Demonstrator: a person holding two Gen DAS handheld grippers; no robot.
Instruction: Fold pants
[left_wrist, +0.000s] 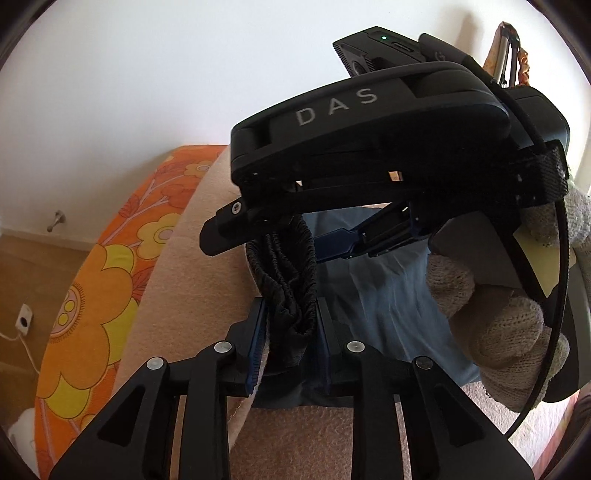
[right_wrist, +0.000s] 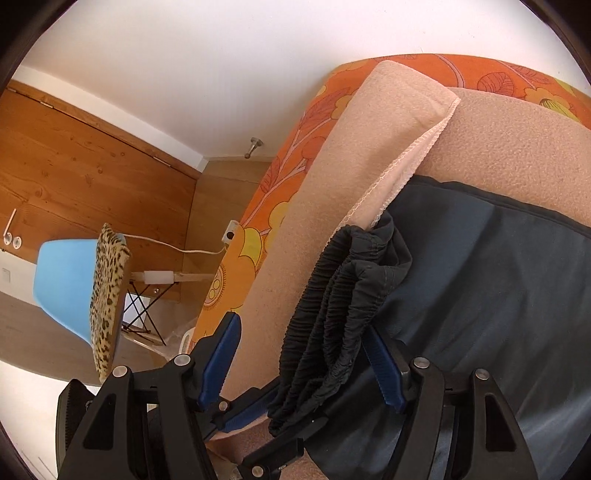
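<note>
Dark blue-grey pants (right_wrist: 480, 295) lie on a beige blanket (right_wrist: 517, 147) on a bed. In the left wrist view my left gripper (left_wrist: 291, 332) is shut on the bunched elastic waistband (left_wrist: 291, 288), with the pants cloth (left_wrist: 388, 295) below. The right gripper (left_wrist: 280, 236) is just ahead of it, held by a gloved hand (left_wrist: 491, 325), with its jaws wide apart around the same waistband. In the right wrist view my right gripper (right_wrist: 303, 354) is open, and the waistband (right_wrist: 332, 317) hangs between its blue pads (right_wrist: 221, 350) without being pinched.
An orange flowered sheet (right_wrist: 280, 162) covers the mattress under the blanket. A blue chair (right_wrist: 62, 288) with a leopard-print cushion (right_wrist: 107, 295) stands on the floor left of the bed. A white wall and a wooden door (right_wrist: 74, 166) are behind.
</note>
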